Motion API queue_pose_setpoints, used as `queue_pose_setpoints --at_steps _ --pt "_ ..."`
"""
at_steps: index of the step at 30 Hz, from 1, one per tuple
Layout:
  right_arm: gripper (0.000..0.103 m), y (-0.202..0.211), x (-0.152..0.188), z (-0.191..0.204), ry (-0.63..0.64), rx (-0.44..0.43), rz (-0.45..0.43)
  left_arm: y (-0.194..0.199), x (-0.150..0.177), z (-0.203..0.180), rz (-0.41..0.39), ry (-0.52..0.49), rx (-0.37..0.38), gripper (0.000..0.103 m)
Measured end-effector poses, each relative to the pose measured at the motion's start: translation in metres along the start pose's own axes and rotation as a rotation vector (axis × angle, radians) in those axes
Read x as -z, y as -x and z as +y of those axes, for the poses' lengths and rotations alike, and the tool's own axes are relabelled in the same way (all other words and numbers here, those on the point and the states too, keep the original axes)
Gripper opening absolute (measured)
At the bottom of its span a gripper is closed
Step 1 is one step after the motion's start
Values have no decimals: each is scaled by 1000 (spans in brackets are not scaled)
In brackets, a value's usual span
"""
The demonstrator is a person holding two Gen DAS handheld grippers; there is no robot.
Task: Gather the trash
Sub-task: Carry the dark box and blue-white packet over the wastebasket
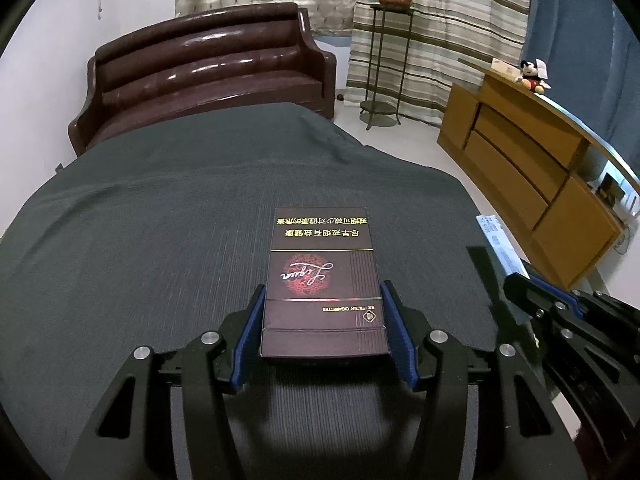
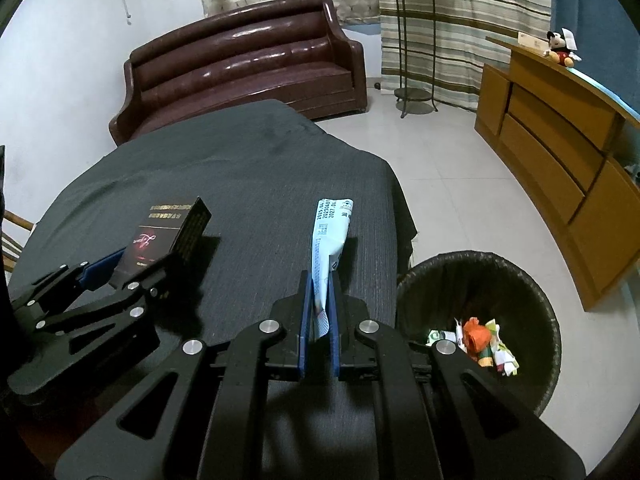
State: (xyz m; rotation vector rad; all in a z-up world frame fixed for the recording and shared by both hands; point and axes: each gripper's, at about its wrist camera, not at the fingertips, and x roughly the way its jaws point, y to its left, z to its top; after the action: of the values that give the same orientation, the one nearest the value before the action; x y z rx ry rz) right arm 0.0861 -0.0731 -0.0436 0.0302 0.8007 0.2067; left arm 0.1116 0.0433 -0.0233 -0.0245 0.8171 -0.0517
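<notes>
Dark maroon cigarette pack sits clamped between the blue pads of the left gripper, raised above the grey cloth-covered table; pale blue flattened packet stands upright, pinched in the right gripper, whose jaws are pressed together on it; black-lined trash bin stands on the floor just beside the table's right edge, holding crumpled scraps; brown leather sofa stands beyond the table.

A brown leather sofa is set against a white wall; striped curtains, a wooden cabinet and pale tiled floor are noted.
</notes>
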Motion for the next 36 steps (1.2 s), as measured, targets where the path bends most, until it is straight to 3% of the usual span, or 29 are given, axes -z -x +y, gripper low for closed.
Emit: queue_pose_setpoints --at_steps 17,36 --pt "8 40 21 -18 -14 65 -38 38 19 -31 -69 -65 64 55" --pt "8 77 37 -118 -142 240 -91 45 20 -112 -138 -196 174 55"
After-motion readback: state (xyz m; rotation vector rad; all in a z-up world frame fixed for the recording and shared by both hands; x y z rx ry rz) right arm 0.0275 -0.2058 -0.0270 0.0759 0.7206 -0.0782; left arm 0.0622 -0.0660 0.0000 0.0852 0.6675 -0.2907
